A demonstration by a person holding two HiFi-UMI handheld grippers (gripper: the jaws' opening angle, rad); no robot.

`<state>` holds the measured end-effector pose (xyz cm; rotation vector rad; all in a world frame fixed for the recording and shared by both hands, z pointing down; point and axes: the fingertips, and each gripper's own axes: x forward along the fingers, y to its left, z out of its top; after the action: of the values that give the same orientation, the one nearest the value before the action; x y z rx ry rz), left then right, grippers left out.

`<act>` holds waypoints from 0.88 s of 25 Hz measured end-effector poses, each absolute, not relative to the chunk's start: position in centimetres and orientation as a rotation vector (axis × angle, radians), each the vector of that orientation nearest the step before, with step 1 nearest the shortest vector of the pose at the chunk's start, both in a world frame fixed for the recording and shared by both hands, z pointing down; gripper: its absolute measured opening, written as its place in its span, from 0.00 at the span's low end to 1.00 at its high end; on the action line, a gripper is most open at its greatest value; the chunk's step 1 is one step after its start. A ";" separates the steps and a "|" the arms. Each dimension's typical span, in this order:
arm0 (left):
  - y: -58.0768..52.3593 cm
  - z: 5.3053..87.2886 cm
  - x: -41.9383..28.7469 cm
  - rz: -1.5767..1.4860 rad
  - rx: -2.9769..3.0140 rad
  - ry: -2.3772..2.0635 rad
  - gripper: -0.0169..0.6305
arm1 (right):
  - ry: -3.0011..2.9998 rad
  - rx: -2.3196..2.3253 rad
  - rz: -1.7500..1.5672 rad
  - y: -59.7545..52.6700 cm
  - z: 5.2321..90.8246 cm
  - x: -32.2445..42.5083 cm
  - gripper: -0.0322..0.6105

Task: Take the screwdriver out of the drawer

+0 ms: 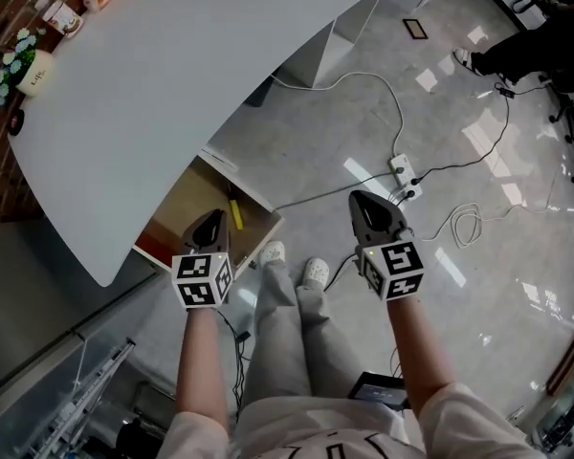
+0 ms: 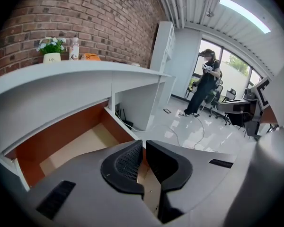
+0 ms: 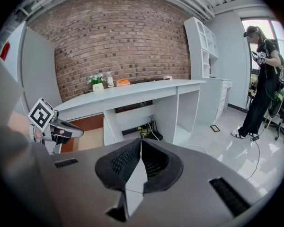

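Observation:
A drawer (image 1: 185, 207) stands pulled out from under the white desk (image 1: 172, 75), its inside tan and its walls orange-brown. In it, near the right wall, lies a yellow-handled screwdriver (image 1: 235, 214). My left gripper (image 1: 213, 217) hovers over the drawer's front part, just left of the screwdriver, jaws shut and empty. In the left gripper view the gripper (image 2: 144, 144) looks across the drawer (image 2: 71, 143); the screwdriver is hidden there. My right gripper (image 1: 356, 198) hangs over the floor to the right of the drawer, also shut (image 3: 141, 141) with nothing in it.
A flower pot (image 1: 24, 68), a bottle and an orange object stand at the desk's far end by the brick wall. A power strip (image 1: 403, 172) and cables lie on the grey floor. My shoes (image 1: 293, 268) are beside the drawer. Another person (image 3: 261, 79) stands by the window.

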<state>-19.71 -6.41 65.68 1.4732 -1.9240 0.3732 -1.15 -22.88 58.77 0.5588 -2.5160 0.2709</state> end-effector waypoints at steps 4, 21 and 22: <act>-6.3 68.4 -20.3 0.385 1.463 -1.873 0.07 | -2.495 0.569 0.294 -23.1 61.3 -1.6 0.08; -7.2 79.7 -21.0 0.506 1.324 -1.694 0.25 | -2.434 0.542 0.309 -23.1 69.9 -2.4 0.08; -7.2 80.3 -21.1 0.516 1.308 -1.689 0.25 | -2.428 0.544 0.313 -23.2 70.3 -2.3 0.08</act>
<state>-21.07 -7.24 80.28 1.3075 -1.6894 0.5161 -2.29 -23.17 70.28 0.5441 -2.4281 0.3131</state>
